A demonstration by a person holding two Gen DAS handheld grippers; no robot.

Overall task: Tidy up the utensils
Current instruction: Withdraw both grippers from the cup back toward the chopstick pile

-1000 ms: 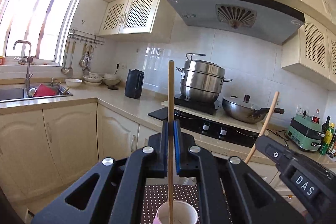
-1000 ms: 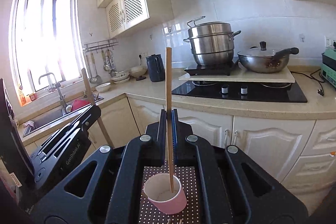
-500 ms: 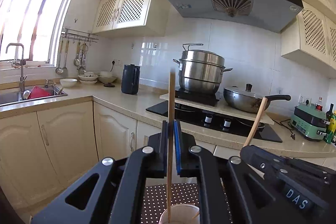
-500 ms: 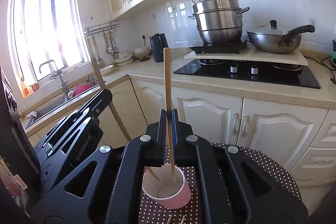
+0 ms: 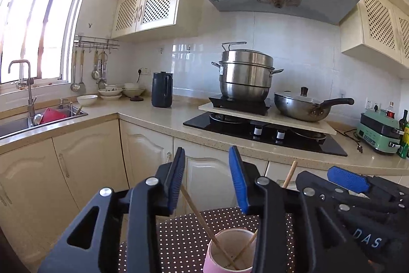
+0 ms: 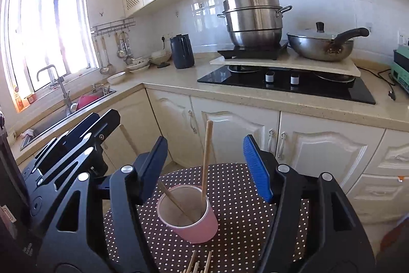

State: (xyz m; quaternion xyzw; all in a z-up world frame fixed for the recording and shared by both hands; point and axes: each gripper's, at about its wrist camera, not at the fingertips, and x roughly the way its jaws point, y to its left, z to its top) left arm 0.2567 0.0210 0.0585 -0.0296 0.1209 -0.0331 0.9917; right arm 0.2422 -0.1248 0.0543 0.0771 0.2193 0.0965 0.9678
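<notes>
A pink paper cup (image 6: 194, 227) stands on a small brown polka-dot table (image 6: 242, 196). Two wooden chopsticks rest in it. One chopstick (image 6: 206, 157) stands nearly upright against the far rim, the other chopstick (image 6: 173, 198) leans left. My right gripper (image 6: 205, 142) hovers just above the cup; its jaws are opening and the pads are clear of the upright stick between them. My left gripper (image 5: 206, 152) is also opening above the cup (image 5: 230, 252), free of the leaning chopstick (image 5: 202, 219). The two grippers sit side by side, the left gripper (image 6: 104, 119) left of the right gripper (image 5: 327, 177).
Several more chopsticks (image 6: 199, 262) lie on the table at its near edge. Beyond stand cream cabinets (image 6: 230, 134), a counter with a black hob (image 6: 281, 83), a steamer pot (image 6: 253, 19), a wok (image 6: 322, 45), a dark kettle (image 6: 182, 51) and a sink (image 5: 38, 119).
Both grippers were shut on upright chopsticks and have now opened. The sticks have dropped into the cup and lean on its rim. Both grippers have sunk a little.
</notes>
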